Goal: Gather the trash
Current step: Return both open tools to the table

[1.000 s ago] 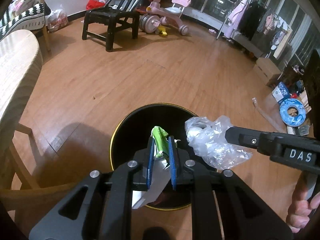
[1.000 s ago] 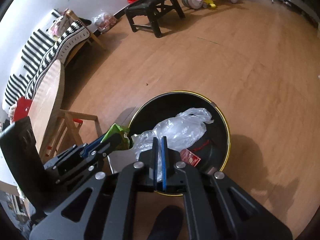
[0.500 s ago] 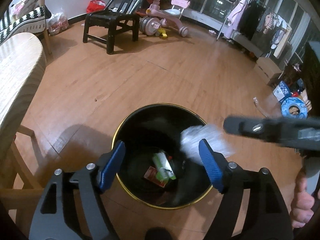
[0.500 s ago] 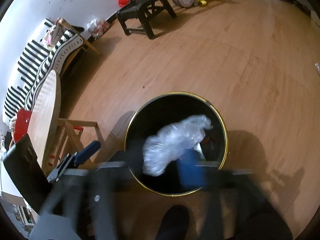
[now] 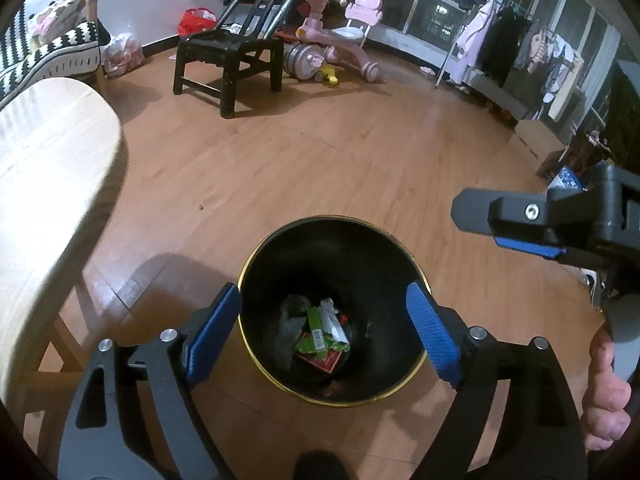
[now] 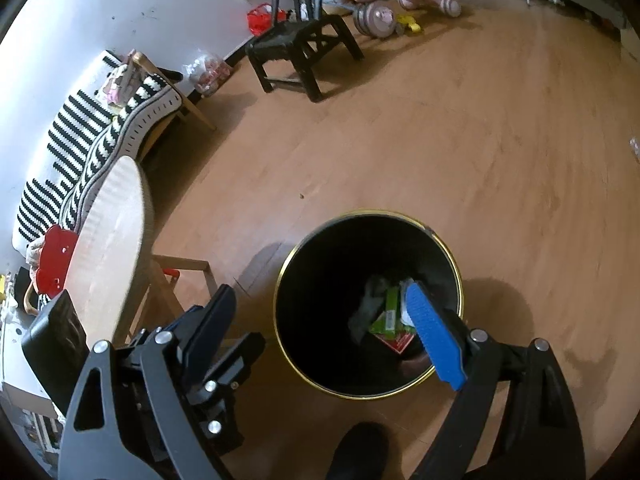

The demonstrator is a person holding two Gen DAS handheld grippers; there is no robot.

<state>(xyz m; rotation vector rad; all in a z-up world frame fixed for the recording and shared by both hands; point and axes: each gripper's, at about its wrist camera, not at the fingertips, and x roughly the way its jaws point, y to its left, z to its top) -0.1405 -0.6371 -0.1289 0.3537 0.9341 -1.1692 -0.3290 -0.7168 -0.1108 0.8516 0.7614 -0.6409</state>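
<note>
A black bin with a gold rim (image 5: 332, 218) stands on the wooden floor right below both grippers. At its bottom lie a green wrapper (image 5: 316, 330), a red packet (image 5: 326, 362) and a crumpled clear plastic bag (image 5: 290, 320). My left gripper (image 5: 322, 292) hangs over the bin's mouth; its jaws are opening and nothing is between them. My right gripper (image 6: 318, 294) is open and bare above the same bin (image 6: 372, 213), where the green wrapper (image 6: 386, 314) shows again. One right finger (image 5: 480, 216) reaches in from the right edge of the left wrist view.
A round wooden table (image 5: 48, 168) with legs stands close on the left of the bin. Farther back are a black chair (image 5: 228, 52), a pink tricycle (image 5: 344, 20), a clothes rack (image 5: 500, 44) and a striped sofa (image 6: 80, 132). A hand (image 5: 604, 396) holds the right gripper.
Both grippers went from shut to open. The green wrapper dropped from the left one and the clear plastic bag from the right one, and both now lie in the bin. Both grippers rose slightly.
</note>
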